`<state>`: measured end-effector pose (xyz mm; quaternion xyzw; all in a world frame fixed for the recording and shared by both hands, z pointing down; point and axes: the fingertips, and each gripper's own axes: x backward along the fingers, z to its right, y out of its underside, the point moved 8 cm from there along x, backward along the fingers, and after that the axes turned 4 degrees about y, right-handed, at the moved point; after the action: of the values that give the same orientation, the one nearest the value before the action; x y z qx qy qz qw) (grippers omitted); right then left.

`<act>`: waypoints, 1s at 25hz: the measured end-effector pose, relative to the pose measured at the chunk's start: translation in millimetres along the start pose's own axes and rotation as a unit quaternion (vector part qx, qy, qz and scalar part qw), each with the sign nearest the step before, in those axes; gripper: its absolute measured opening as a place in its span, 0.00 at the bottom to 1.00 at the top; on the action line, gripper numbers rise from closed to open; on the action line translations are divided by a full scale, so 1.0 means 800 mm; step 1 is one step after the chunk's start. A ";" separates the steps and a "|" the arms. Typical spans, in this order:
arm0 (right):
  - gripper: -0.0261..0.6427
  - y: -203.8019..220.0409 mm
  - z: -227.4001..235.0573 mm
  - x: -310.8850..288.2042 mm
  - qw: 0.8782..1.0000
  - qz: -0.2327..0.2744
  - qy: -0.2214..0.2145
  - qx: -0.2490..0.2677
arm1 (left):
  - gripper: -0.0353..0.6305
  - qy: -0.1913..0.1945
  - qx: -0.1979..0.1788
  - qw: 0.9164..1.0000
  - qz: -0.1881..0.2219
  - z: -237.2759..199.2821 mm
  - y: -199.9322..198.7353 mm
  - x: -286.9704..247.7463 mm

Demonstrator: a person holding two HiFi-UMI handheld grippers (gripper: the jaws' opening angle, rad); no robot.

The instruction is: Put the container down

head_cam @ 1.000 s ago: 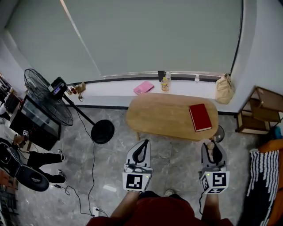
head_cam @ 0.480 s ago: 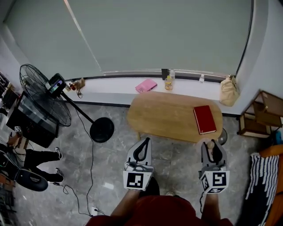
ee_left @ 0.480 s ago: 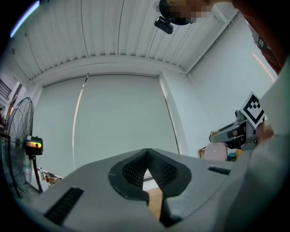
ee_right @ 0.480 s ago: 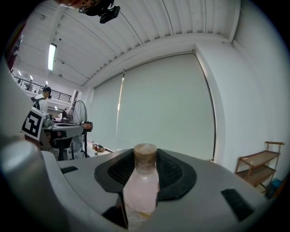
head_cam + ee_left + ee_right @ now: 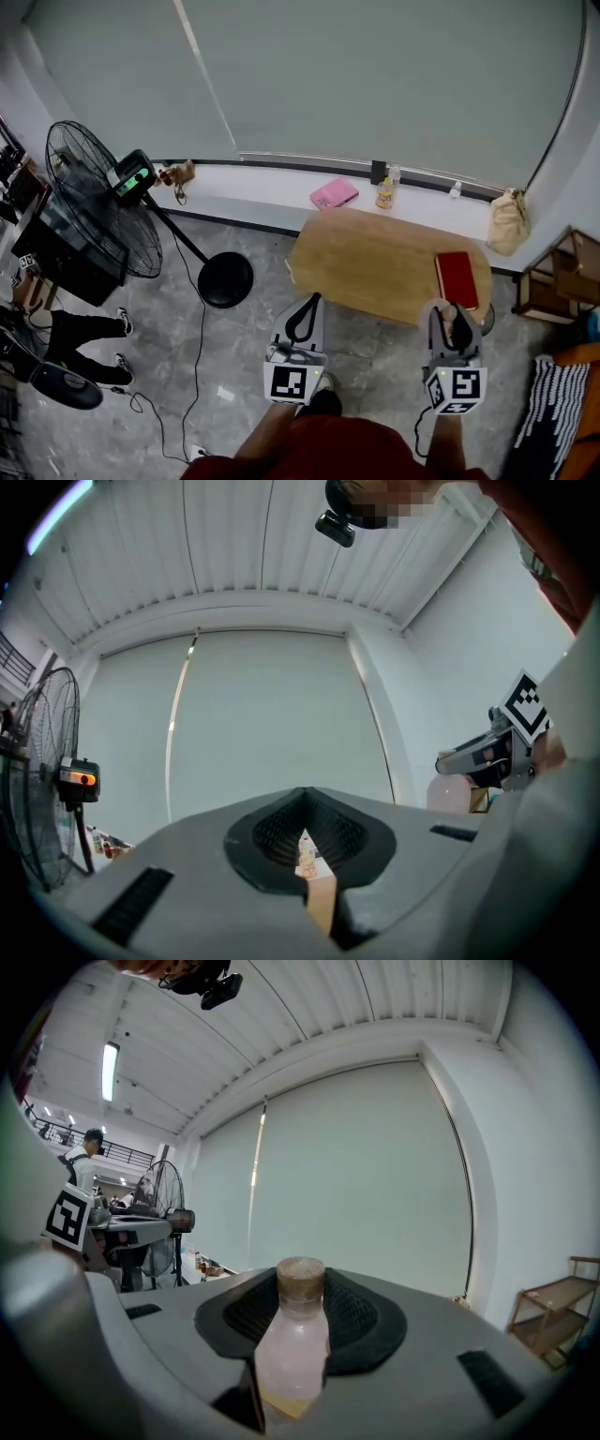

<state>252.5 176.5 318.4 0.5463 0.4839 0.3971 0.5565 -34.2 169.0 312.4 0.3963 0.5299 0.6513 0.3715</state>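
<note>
The container (image 5: 292, 1354) is a pale pink translucent bottle with a brown cap. It stands upright between the jaws of my right gripper (image 5: 300, 1288), which is shut on it. In the head view that right gripper (image 5: 452, 317) hovers at the near edge of the oval wooden table (image 5: 375, 262), just in front of a red book (image 5: 457, 278). My left gripper (image 5: 300, 319) is level with it off the table's near left corner, shut and holding nothing. In the left gripper view the left gripper (image 5: 306, 803) has its tips together, and the container (image 5: 448, 794) shows at the far right.
A standing fan (image 5: 89, 211) with a round base (image 5: 223, 279) and a floor cable stands to the left. A pink item (image 5: 334, 194), a small bottle (image 5: 384, 193) and a bag (image 5: 507, 222) sit on the windowsill. A wooden shelf (image 5: 562, 281) is on the right, and a seated person's legs (image 5: 75, 337) on the left.
Both grippers have moved forward together toward the table, which now lies closer to their tips. The bottle stays gripped in the right one.
</note>
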 end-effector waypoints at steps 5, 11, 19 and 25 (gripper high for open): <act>0.25 -0.010 -0.041 -0.058 1.000 -0.003 -0.012 0.007 | 0.06 -0.014 0.000 1.000 0.000 -0.066 0.009 -0.013; 0.25 -0.018 -0.090 -0.122 1.000 -0.010 -0.024 0.013 | 0.06 -0.029 0.004 1.000 -0.004 -0.140 0.026 -0.026; 0.25 -0.020 -0.142 -0.182 0.999 -0.013 -0.037 0.021 | 0.06 -0.034 0.021 0.999 -0.008 -0.207 0.052 -0.040; 0.25 -0.017 -0.169 -0.204 0.998 -0.013 -0.053 0.024 | 0.06 -0.037 0.024 0.999 -0.009 -0.231 0.066 -0.044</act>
<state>84.8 47.0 330.8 0.5737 0.4702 0.3482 0.5732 -191.8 55.7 337.1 0.4240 0.5350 0.6199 0.3869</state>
